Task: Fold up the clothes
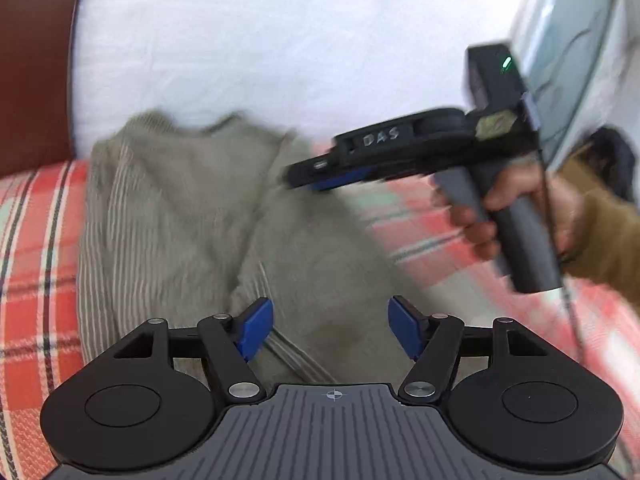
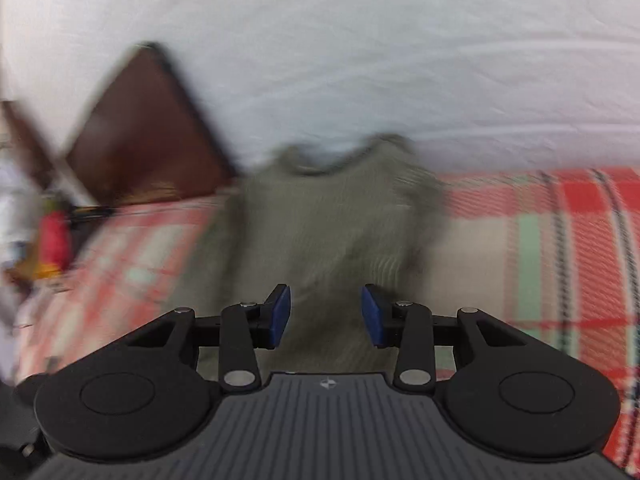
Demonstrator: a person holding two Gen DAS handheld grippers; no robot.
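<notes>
Olive-grey ribbed sweater (image 1: 192,216): lying rumpled on the red plaid blanket (image 1: 36,248), its neckline end toward the white sheet (image 1: 280,40) that is rising behind the blanket. In the right wrist view the sweater (image 2: 328,216) is showing its round collar at the far side, just against the white sheet (image 2: 360,40), with the plaid blanket (image 2: 560,240) spreading to either side of it. Both views are blurring, so finer folds cannot be told.

Left gripper (image 1: 331,330): hovering over the near part of the sweater, its blue pads (image 1: 256,330) standing wide apart and holding nothing; ribbed cloth is showing in the gap between them.

Right gripper (image 2: 326,316): pointing at the sweater from the near side, blue pads (image 2: 280,316) parted, nothing between them but the cloth beyond. In the left wrist view the same right gripper (image 1: 320,176) is hanging above the right edge of the sweater, seen side-on; its finger spread cannot be judged from there. A hand (image 1: 516,216) in a mustard-brown sleeve (image 1: 608,256) is gripping its grey handle, and a green light is glowing on its black top.

Dark brown wooden board (image 2: 144,136): standing left of the sweater, at the blanket's far edge, against the sheet; in the left wrist view it (image 1: 36,64) is filling the upper left corner.

Clutter, red and yellow (image 2: 52,244): sitting left of the board, too blurred to name.
</notes>
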